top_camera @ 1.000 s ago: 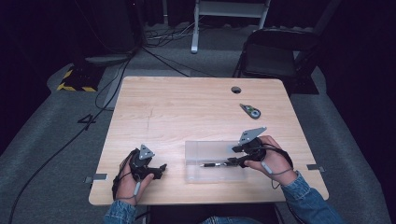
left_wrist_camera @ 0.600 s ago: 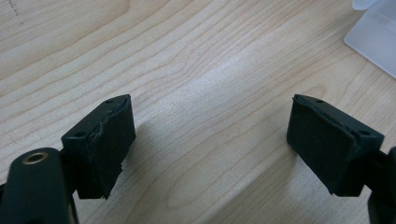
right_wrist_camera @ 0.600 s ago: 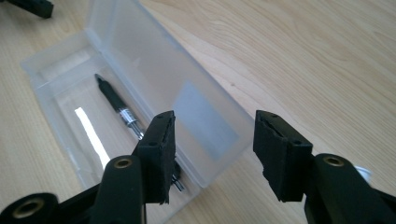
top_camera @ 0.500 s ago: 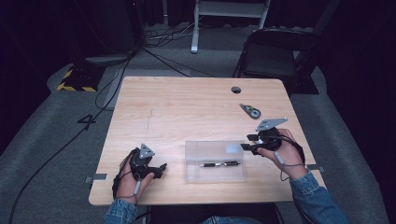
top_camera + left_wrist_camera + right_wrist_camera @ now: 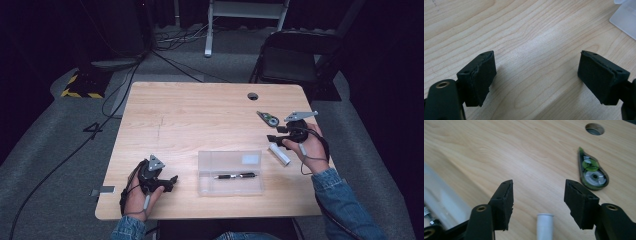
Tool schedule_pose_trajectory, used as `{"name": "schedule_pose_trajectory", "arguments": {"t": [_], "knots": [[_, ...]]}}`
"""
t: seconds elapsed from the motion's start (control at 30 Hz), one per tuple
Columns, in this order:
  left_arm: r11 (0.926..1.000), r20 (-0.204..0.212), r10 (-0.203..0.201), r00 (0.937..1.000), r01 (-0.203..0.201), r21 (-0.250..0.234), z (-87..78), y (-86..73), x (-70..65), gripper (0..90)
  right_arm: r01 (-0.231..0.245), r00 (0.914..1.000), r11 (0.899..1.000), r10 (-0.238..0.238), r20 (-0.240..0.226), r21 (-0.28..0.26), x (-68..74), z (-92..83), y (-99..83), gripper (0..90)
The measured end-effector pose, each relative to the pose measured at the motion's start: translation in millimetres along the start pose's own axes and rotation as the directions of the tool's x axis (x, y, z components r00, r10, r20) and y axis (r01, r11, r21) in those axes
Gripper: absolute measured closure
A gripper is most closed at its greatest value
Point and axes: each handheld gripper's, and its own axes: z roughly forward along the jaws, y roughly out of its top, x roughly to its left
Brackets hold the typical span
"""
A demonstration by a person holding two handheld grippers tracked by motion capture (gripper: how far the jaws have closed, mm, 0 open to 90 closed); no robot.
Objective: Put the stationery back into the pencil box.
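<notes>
Hovering over the right side of the wooden table (image 5: 200,115), my right gripper (image 5: 274,139) stands with its jaws apart, and they have just been opening wider; in the right gripper view the end of a white cylindrical tube (image 5: 545,225) lies on the wood in the gap between the two black pads (image 5: 505,202), and neither pad presses on it, so I am grasping nothing there. From the high view that white tube (image 5: 280,154) lies slanted on the table just below the gripper's tips and just to the right of the clear plastic pencil case (image 5: 230,172). A black pen (image 5: 235,176) lies lengthwise inside that case. Beyond my right gripper, near the round cable hole (image 5: 253,96), sits a teardrop-shaped correction tape dispenser (image 5: 592,171) with green parts showing through its shell. My left gripper (image 5: 169,182) rests low near the front left edge of the table, well apart from the case; its jaws are also released, with bare wood between them, and a corner of the clear case (image 5: 625,18) shows at the upper right of its view.
</notes>
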Motion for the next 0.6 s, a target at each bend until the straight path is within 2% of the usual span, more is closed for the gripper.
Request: {"name": "schedule_pose_trajectory", "arguments": {"t": [0.17, 0.43, 0.6], "knots": [[0.9999, 0.001, -0.010, 0.9999, 0.010, -0.005, 0.3, -0.4, -0.6, 15.6, -0.019, 0.9996, 1.000, 0.019, 0.020, 0.002, -16.7, 11.4, 6.9, 39.1], [0.9999, 0.000, -0.010, 0.9999, 0.010, -0.005, 0.1, -0.5, -0.5, 15.6, -0.019, 0.9993, 1.000, 0.019, 0.032, 0.001, -31.0, 26.9, 17.4, 38.9], [0.9999, -0.001, -0.010, 1.0000, 0.010, -0.005, 0.1, -0.6, -0.5, 15.6, -0.026, 0.9985, 1.000, 0.026, 0.048, -0.003, -45.2, 42.2, 24.3, 39.0]]}}
